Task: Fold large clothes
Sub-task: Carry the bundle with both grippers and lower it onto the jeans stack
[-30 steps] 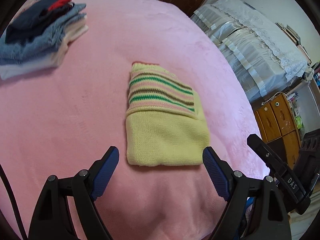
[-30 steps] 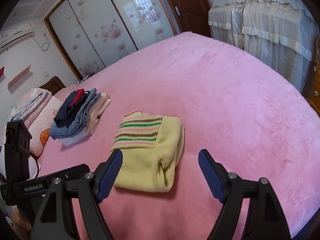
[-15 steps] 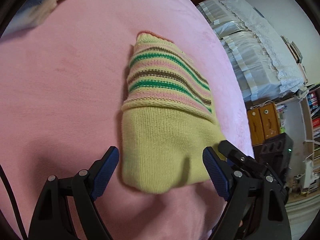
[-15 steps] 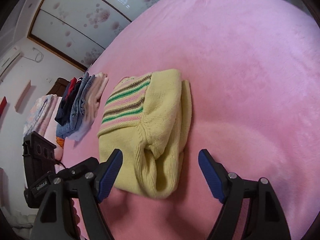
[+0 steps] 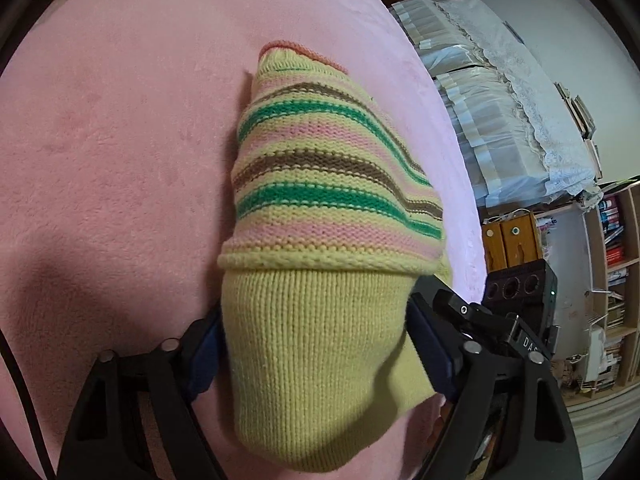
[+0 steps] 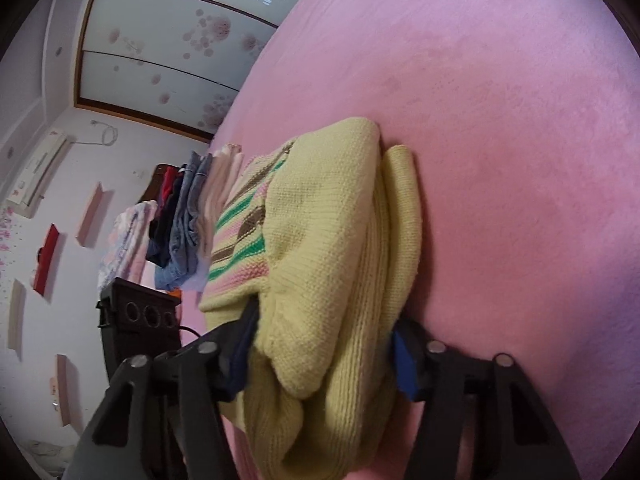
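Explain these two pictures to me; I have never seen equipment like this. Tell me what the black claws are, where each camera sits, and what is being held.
No robot here: a person holds a two-finger gripper in each hand, with a camera on each looking along its fingers. One picture is from the left gripper, the other from the right gripper. Both straddle the near end of a folded yellow striped sweater lying on a pink bed cover. Whether they already pinch it is unclear. A stack of folded clothes sits further back.
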Demonstrator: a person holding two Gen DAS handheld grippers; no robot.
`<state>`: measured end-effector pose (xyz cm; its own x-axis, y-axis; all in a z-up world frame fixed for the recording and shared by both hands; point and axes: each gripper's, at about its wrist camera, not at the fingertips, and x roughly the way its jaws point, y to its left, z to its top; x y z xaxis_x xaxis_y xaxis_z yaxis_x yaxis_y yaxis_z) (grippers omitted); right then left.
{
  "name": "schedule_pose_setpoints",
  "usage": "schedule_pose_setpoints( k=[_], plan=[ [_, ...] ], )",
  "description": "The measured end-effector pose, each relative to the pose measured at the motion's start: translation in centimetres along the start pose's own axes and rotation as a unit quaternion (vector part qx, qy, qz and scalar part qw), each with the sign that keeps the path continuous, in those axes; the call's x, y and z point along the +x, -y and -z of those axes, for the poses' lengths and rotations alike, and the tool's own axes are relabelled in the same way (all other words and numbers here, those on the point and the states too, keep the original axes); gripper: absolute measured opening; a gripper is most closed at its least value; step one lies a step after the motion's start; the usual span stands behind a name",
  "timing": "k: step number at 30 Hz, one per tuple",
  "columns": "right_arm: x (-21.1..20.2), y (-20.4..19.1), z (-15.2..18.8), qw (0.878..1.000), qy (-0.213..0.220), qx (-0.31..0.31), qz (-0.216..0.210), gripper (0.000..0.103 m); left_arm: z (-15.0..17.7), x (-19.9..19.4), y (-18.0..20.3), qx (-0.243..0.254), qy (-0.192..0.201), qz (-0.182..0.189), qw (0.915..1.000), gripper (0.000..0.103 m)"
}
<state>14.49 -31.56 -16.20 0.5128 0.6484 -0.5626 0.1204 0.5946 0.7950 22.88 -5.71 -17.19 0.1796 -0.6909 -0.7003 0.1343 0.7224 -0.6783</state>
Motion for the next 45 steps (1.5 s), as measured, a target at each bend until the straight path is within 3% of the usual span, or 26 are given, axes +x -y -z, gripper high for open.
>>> schedule_pose_setpoints(
  k=[2,6,17,23,27,31,35,40,45],
  plan=[
    [-0.4,-0.1,0.3,1.0,0.004,-0.005,-0.005,0.041,0.1,-0.4,0.5,0.006,0.007,-0.013,0.9999,0.071],
    [-1.2,-1.3,1.0,1.0,0.013,-0.022,0.003,0.038,0.9,-2.3,2.4,0.033,0.028,-0.033,0.9985,0.06],
    [-4.5,-7.5,5.2,0.998,0.02,-0.066,0.008,0.037,4.2,-10.2,5.5,0.074,0.057,-0.047,0.9946,0.06],
    [-5.3,-12.2,7.3,0.995,0.012,-0.098,-0.007,0.037,5.8,-16.9,5.9,0.079,0.088,-0.055,0.9915,0.06],
    [-4.5,-16.7,7.4,0.991,0.005,-0.133,-0.021,0.037,5.0,-22.9,5.2,0.081,0.123,-0.064,0.9871,0.06],
    [-2.1,-22.6,6.4,0.984,0.0,-0.171,-0.042,0.037,2.2,-28.6,4.3,0.086,0.158,-0.074,0.981,0.06],
    [1.4,-29.3,3.7,0.975,0.002,-0.213,-0.061,0.037,-2.5,-33.8,2.9,0.102,0.191,-0.086,0.9725,0.06],
    [7.2,-36.3,-1.6,0.966,0.009,-0.244,-0.082,0.037,-11.7,-38.2,1.0,0.149,0.209,-0.097,0.9617,0.064],
    [14.3,-40.9,-7.4,0.964,0.018,-0.249,-0.095,0.037,-20.6,-39.8,-3.4,0.145,0.213,-0.089,0.9621,0.066]
  ],
)
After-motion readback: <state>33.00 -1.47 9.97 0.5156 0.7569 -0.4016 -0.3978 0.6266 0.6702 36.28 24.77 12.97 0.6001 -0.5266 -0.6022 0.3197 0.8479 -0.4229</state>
